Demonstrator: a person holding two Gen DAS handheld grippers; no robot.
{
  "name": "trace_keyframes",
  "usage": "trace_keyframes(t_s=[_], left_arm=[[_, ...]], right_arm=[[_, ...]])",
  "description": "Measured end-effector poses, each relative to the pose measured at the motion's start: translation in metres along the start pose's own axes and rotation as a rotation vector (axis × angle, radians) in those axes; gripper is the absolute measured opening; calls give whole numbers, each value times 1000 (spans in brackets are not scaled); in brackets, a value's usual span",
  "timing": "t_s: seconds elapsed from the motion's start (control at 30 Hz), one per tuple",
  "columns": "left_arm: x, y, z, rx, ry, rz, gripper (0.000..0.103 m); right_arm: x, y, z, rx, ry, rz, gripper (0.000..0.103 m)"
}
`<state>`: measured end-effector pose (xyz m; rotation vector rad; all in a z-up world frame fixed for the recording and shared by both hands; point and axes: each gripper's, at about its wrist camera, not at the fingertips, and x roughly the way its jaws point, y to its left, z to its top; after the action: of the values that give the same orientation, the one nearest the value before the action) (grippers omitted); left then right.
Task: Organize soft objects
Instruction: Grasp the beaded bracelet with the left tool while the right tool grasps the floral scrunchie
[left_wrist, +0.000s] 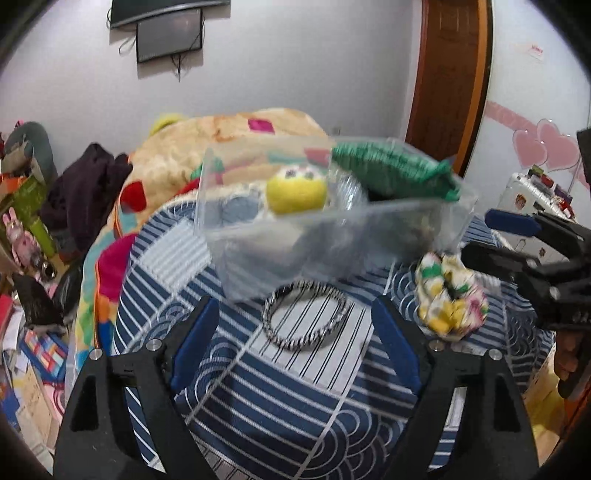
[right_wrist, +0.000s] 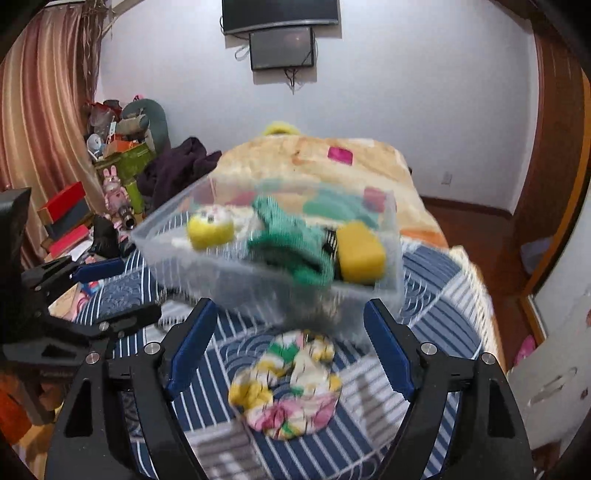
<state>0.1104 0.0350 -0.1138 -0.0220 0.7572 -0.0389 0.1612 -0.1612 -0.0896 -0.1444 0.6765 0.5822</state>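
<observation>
A clear plastic bin (left_wrist: 332, 236) (right_wrist: 236, 273) stands on the blue striped cover. It holds a yellow plush ball (left_wrist: 295, 190) (right_wrist: 210, 229), a green knitted cloth (left_wrist: 395, 170) (right_wrist: 291, 240) and a yellow sponge (right_wrist: 360, 251). A black-and-white striped hair band (left_wrist: 306, 317) lies in front of the bin, just ahead of my open, empty left gripper (left_wrist: 295, 325). A floral scrunchie (left_wrist: 450, 299) (right_wrist: 288, 387) lies right of it, between the fingers of my open, empty right gripper (right_wrist: 288, 325). The right gripper also shows in the left wrist view (left_wrist: 491, 236), and the left gripper in the right wrist view (right_wrist: 110, 288).
The blue striped cover (left_wrist: 280, 398) tops a bed with a beige patterned blanket (left_wrist: 221, 140) behind the bin. Dark clothes (left_wrist: 85, 184) and clutter of boxes and toys (right_wrist: 110, 166) lie at the left. A wooden door (left_wrist: 450, 74) is at the back right.
</observation>
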Motion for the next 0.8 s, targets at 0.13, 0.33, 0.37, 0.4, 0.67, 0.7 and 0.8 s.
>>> trace_keyframes(t_s=[0.13,0.33,0.37,0.4,0.67,0.7,0.8], left_arm=[[9,2,-7,-19,25,0,85],[26,6,-9,-44,74,-19,72],[29,7,-10,-50,86,-26,66],[31,8,-10,-55,90,-38,63],[27,1,-14,-35,69,-52,34],[26,0,-14,-35,66,-59,31],[22,-3,-16,-23,59,-64,24]], right_arm=[[12,1,-18,8,67,16,79],[24,7,-34,4,125,1,79],[25,7,-37,6,130,3,79],[25,6,-38,8,136,4,78],[24,3,-40,-5,146,-18,41],[23,4,-40,-9,146,-15,38],[22,7,-40,-35,144,-13,29]])
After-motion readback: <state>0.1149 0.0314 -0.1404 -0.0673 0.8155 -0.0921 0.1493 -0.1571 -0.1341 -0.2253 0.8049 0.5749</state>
